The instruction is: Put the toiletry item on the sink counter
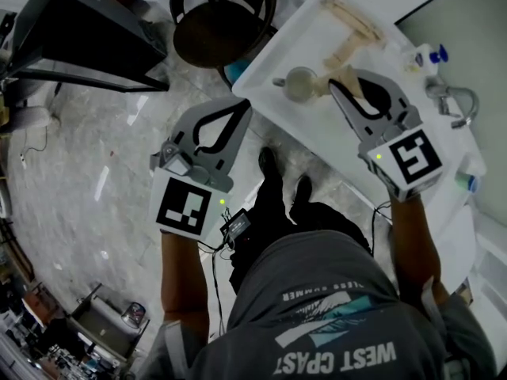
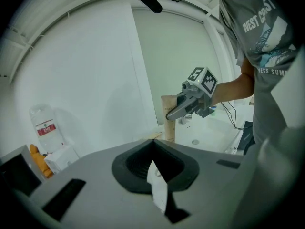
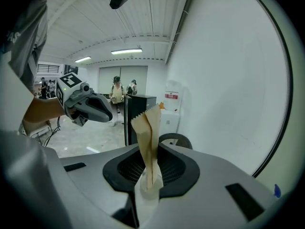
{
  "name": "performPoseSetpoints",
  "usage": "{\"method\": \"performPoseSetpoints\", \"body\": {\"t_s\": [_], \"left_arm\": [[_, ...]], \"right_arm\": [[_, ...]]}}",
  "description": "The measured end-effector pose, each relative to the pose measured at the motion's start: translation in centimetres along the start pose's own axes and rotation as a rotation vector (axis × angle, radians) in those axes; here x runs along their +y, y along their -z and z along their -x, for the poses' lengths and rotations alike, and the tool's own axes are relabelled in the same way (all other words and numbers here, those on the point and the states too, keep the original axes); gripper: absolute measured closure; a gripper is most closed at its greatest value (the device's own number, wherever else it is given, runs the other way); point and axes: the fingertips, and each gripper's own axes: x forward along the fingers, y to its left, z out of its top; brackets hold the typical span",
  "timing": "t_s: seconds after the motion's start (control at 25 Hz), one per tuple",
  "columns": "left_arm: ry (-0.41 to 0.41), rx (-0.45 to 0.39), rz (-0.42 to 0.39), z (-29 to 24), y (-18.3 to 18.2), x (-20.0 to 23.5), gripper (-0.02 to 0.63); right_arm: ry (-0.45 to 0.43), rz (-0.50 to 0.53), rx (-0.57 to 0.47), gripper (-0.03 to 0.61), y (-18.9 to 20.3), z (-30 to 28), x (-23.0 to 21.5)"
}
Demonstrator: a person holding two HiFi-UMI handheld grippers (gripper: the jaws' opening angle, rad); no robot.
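Note:
A tan paper sachet [image 3: 148,128] with a serrated top edge stands upright in my right gripper [image 3: 151,149], which is shut on its lower end. From the left gripper view the same sachet [image 2: 168,123] hangs at the tip of the right gripper [image 2: 170,115], over the white sink counter [image 2: 217,128]. In the head view the right gripper [image 1: 336,85] is above the white surface, left of the faucet [image 1: 453,101]. My left gripper [image 1: 242,108] hovers to its left over the floor. Its jaws meet at the tips [image 2: 153,142] with nothing gripped.
A blue-capped bottle [image 1: 432,54] stands by the faucet. A round pale object [image 1: 299,84] lies near the right gripper's tip. A dark round stool [image 1: 222,14] and a black cabinet [image 1: 79,30] stand on the floor. Bottle with red label [image 2: 45,128] and white box [image 2: 62,157] sit left.

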Motion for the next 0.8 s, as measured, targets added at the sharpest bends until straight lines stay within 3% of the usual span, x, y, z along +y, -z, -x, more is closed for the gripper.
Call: {"method": "performPoseSetpoints", "body": {"t_s": [0.8], "left_arm": [[0.074,0.065,0.062,-4.0,5.6,1.5,0.612]], "right_arm": [[0.002,-0.121,0.083,0.494,6.6,-6.4,-2.4]]}}
